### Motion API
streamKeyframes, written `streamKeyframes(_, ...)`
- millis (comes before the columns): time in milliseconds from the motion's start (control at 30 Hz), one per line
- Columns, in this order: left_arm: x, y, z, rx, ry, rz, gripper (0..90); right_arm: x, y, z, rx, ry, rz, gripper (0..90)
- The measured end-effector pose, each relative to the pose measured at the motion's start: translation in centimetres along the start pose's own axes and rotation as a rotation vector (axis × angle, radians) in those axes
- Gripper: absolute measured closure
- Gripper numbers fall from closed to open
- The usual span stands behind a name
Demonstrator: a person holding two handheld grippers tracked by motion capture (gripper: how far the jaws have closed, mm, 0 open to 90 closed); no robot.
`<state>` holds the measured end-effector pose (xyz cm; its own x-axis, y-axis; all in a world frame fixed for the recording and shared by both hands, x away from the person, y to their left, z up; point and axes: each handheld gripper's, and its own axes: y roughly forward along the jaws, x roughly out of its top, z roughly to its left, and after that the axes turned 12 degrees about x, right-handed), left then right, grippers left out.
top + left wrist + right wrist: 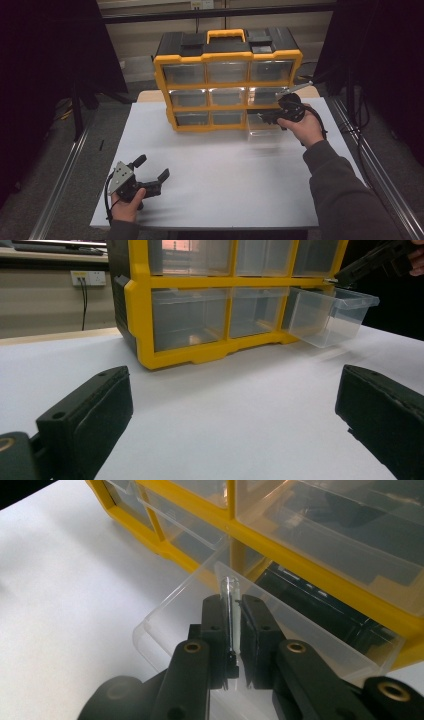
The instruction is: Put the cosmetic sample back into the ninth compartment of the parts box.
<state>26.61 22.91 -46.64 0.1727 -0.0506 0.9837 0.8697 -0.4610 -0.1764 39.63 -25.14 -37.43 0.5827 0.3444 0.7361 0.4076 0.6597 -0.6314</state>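
From high up, a yellow box of drawers (227, 80) stands on the white table (220, 170). The right gripper (267, 118) pinches the front wall of the clear drawer (262, 131), pulled out at the bottom right. The left gripper (152, 169) rests low on the table, jaws wide apart.

In the left gripper view, the drawer (330, 315) sticks out of the box (137, 305).

In the right gripper view, the right gripper (234, 630) clamps the drawer (172, 610) wall.

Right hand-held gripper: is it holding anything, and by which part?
Yes. The right hand-held gripper is shut on the clear drawer, pinching the thin front wall at its top edge. The drawer is pulled partly out of the yellow organizer's bottom row.
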Motion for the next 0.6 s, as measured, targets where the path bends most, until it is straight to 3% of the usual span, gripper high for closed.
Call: streamKeyframes(600,-0.03,0.12,-0.10,0.009,-0.011,-0.004,2.0,-0.15,0.63,-0.44,0.009,-0.005,0.002,81.4)
